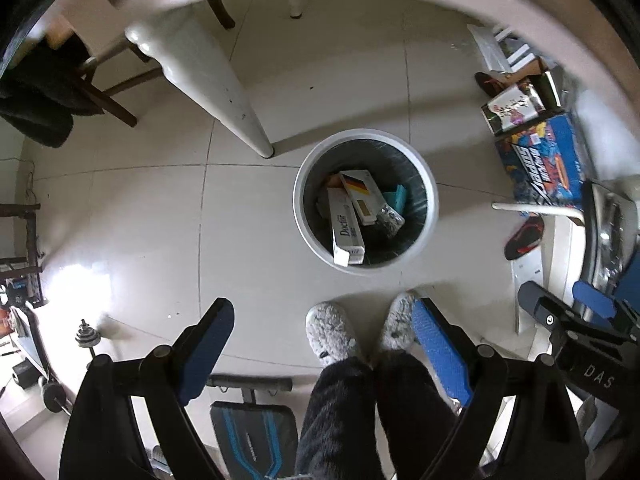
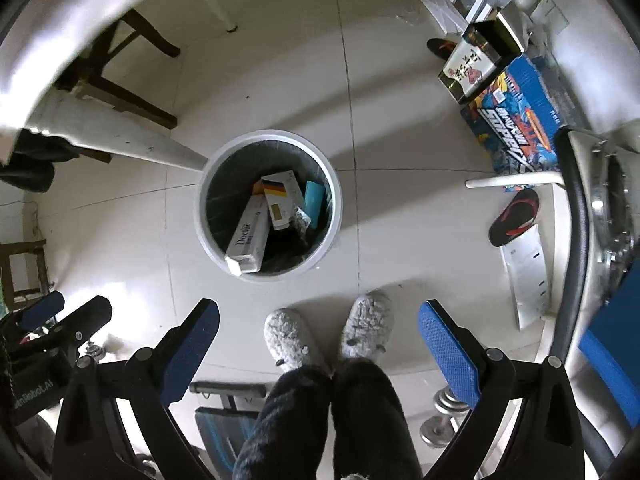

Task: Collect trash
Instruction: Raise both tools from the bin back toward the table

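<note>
Two grippers hang over the floor and neither carries anything: my left gripper [image 1: 326,344] has its blue-padded fingers [image 1: 438,354] spread wide with only tile and grey fuzzy slippers [image 1: 332,334] between them, and my right gripper [image 2: 320,344] is spread just as wide and just as bare. Beyond the fingertips, straight ahead in both wrist views, stands the white round trash bin [image 1: 430,216], lined with a dark bag and set on the tiled floor [image 1: 140,216] just beside a white table leg [image 1: 224,96]. Inside it I see several flat cartons: a long white box printed "Doctor" [image 1: 347,230] leaning against the near rim, a box with black, red and yellow stripes [image 1: 362,192] lying over it, a teal box [image 1: 396,198] toward the far side, and a silvery blister pack [image 1: 390,218]. I judge the bin well stocked and the drop finished, so the step in hand is finding the next piece. To do that well I would keep both sets of fingers wide, lift away from the rim, and sweep toward the clutter on the right, where a blue toy box [image 1: 548,160] and a sandal [image 1: 524,238] lie; whether any of it counts as trash I cannot tell.
</note>
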`<state>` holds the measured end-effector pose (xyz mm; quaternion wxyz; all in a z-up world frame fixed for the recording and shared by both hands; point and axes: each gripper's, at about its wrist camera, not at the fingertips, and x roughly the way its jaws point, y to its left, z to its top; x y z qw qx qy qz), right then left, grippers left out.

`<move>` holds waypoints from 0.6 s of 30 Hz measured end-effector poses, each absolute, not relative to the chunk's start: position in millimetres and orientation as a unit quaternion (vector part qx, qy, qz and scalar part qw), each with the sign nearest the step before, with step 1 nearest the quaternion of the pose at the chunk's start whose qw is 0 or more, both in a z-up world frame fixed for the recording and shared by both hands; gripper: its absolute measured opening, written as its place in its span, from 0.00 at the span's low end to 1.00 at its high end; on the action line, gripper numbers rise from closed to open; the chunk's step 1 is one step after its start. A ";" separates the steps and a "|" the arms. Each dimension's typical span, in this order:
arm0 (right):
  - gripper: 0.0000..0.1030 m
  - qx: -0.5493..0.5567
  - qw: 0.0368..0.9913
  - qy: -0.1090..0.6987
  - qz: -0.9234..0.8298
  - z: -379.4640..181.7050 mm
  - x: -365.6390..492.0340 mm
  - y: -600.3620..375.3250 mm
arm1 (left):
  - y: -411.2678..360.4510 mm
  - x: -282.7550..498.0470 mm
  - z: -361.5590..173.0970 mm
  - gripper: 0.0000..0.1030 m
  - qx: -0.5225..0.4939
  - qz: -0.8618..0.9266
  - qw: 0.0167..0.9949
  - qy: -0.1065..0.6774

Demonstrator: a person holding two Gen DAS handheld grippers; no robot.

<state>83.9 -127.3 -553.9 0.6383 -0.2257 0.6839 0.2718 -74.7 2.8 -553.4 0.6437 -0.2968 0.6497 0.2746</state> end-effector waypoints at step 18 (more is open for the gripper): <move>0.98 -0.147 0.647 0.689 0.290 -311.1 83.4 -118.4 | 19.2 -86.4 -326.4 0.88 -0.277 0.314 0.690 0.590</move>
